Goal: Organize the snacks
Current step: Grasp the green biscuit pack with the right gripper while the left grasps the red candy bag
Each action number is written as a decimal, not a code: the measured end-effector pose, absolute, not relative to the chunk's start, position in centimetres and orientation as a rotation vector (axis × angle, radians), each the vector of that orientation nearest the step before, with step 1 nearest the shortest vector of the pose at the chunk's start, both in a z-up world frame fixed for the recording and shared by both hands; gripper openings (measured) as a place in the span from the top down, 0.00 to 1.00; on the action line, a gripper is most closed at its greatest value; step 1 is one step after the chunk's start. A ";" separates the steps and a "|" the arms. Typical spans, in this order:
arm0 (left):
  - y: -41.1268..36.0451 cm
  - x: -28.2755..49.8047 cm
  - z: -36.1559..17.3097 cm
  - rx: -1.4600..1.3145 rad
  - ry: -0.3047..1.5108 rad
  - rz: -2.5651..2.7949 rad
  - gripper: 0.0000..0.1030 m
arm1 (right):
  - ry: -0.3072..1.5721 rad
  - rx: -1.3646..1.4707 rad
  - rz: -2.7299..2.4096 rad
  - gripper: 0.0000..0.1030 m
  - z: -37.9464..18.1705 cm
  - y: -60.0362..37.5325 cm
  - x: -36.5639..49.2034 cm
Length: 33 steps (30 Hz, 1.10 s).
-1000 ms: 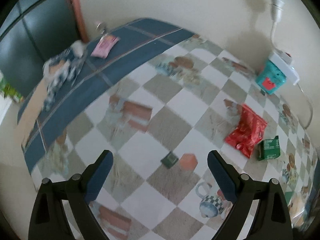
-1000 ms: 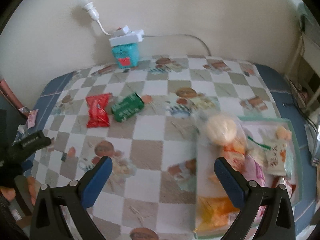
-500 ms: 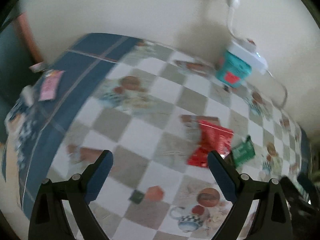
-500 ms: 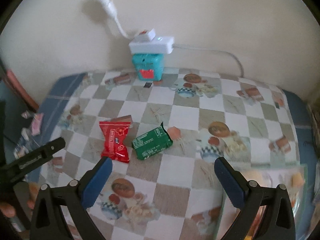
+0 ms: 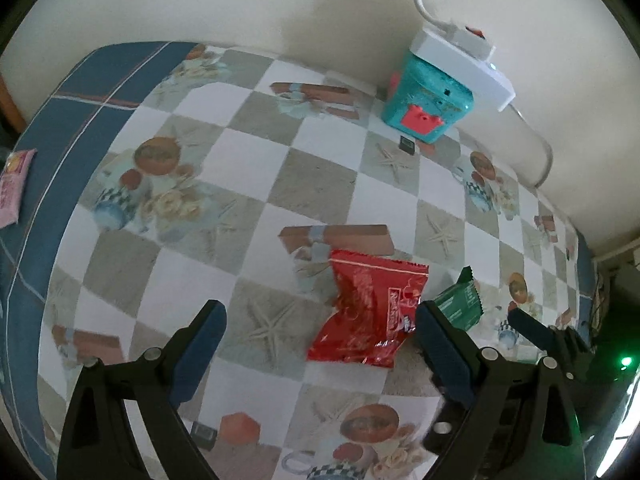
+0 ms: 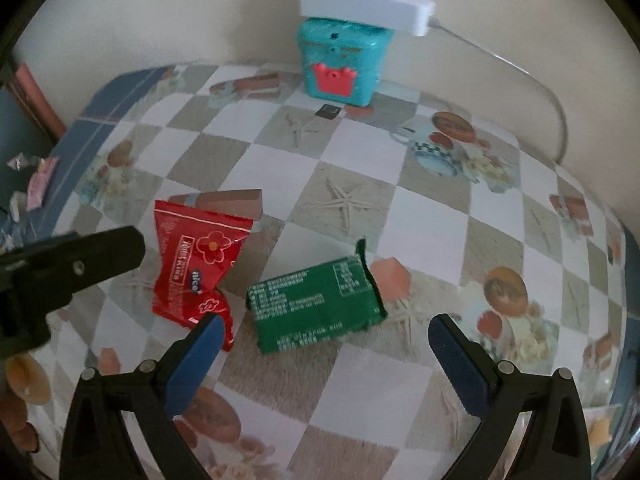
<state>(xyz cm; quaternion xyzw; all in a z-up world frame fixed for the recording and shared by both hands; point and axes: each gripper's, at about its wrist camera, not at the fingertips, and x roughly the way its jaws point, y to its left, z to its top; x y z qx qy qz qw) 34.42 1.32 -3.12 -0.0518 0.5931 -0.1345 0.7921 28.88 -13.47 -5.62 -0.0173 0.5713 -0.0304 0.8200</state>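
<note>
Snacks first: from the left wrist view you've got one red snack packet [image 5: 370, 312] lying flat on the bench [image 5: 248, 152], with one green snack packet [image 5: 460, 306] just beside it on its right. Your left hand-held gripper [image 5: 320, 332] hangs above the bench, jaws wide apart and holding nothing, with the red packet showing between its fingers. One teal box [image 5: 426, 100] sits back by the wall, and one pink packet [image 5: 12, 188] lies at the far left edge.

Right wrist view: your right hand-held gripper [image 6: 324, 340] is wide open and empty too, with the green snack packet [image 6: 316, 308] framed between its fingers. Looks like you're on the reach-in step for both. Next move calls for lowering each one around its packet, then closing.
</note>
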 end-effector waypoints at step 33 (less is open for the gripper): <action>-4.4 33.9 -5.8 -0.010 1.348 -0.333 0.07 | 1.259 -0.046 -0.072 0.28 -6.7 -16.9 27.6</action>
